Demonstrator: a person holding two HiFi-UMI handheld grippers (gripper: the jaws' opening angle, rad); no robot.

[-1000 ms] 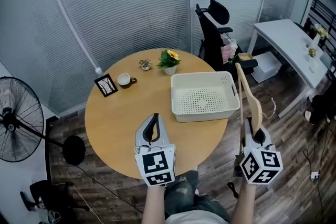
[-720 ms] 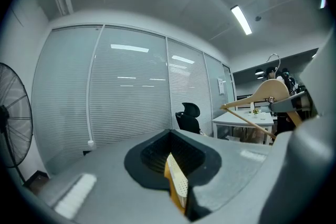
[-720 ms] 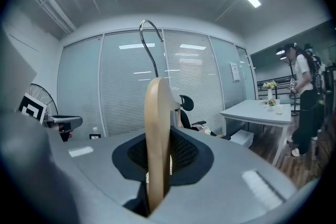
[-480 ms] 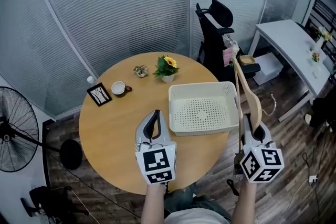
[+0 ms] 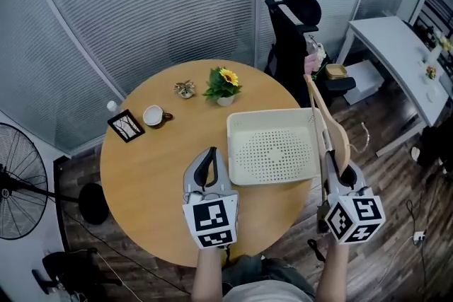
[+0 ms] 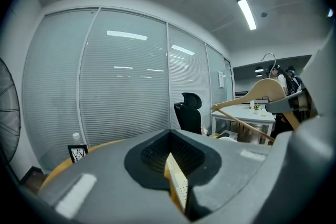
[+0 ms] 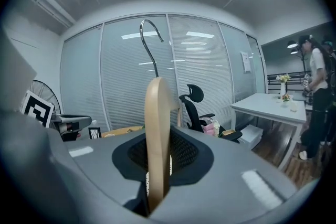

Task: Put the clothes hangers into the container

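A white perforated basket sits on the right side of the round wooden table. My right gripper hangs at the basket's right edge, shut on a wooden clothes hanger that stands upright between its jaws. Its metal hook points up. The hanger also shows in the left gripper view. My left gripper hovers over the table just left of the basket, jaws together with nothing in them.
At the table's far side stand a potted sunflower, a small ornament, a cup and a picture frame. A black office chair and a white desk are beyond. A fan stands at left.
Both grippers have advanced over the table: the basket now lies between them instead of ahead. The hanger stays clamped in the right gripper.
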